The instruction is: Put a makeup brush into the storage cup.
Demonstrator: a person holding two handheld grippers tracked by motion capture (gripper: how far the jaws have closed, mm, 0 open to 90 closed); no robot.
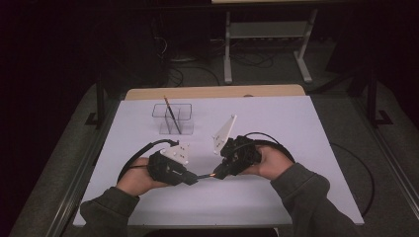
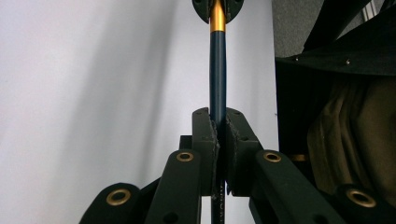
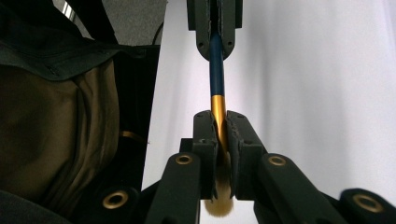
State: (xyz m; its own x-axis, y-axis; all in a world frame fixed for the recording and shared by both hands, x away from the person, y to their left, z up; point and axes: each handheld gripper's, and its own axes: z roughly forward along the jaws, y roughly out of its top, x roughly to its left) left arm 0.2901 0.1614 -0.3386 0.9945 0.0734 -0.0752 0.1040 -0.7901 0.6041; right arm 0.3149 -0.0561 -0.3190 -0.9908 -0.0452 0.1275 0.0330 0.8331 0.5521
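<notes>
Both grippers clamp one slim dark-blue brush (image 2: 217, 70) with a gold ferrule, held level above the white table (image 1: 276, 123).

The left gripper (image 1: 193, 178) pinches its blue handle; the right gripper (image 1: 217, 174) pinches the gold ferrule, tan bristles (image 3: 219, 205) behind the pads. A clear plastic divided holder (image 1: 173, 118) with a thin dark pencil (image 1: 169, 109) stands well apart behind them.
</notes>
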